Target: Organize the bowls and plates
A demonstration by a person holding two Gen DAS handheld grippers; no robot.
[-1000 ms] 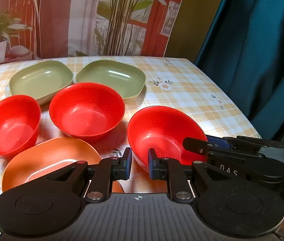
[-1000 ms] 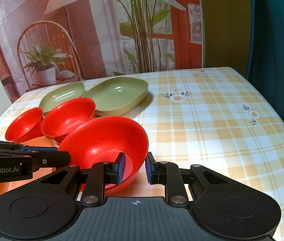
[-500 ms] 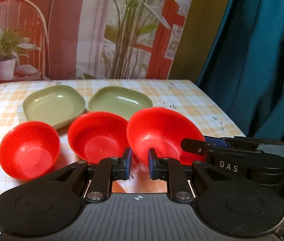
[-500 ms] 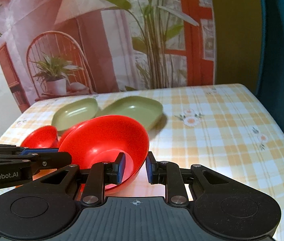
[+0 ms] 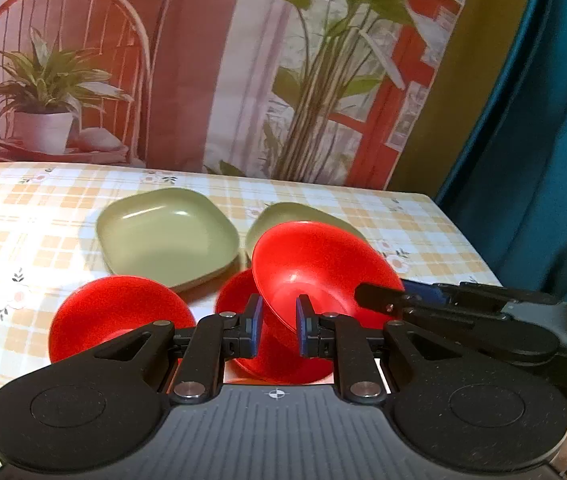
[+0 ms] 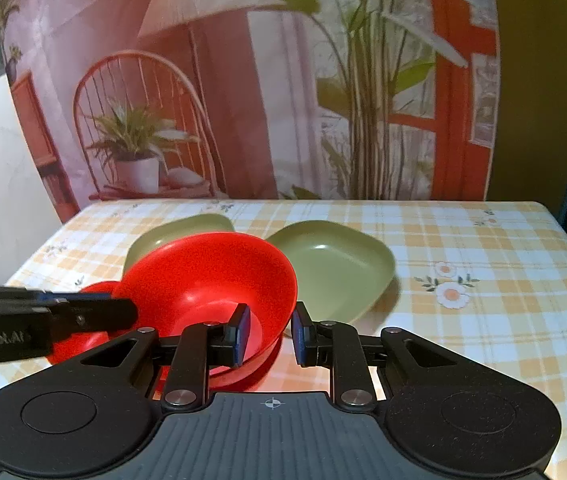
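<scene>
Bowl, red, is held tilted above the worktop by both grippers, one on each side of its rim. At far left of the left wrist view, a second red bowl rests on the checked cloth. Behind it sits a green plate, and a second green plate lies just beside that one, partly hidden by the raised bowl. A third red bowl sits directly under the raised one. The left gripper has narrow jaws closed on the bowl's near rim. The right gripper enters from the right edge and pinches the rim's right side. In the right wrist view, the left gripper reaches in from the left edge onto the rim, while the right gripper keeps narrow jaws on the bowl's wall. Right of the bowl lies a green plate; another shows behind it.
</scene>
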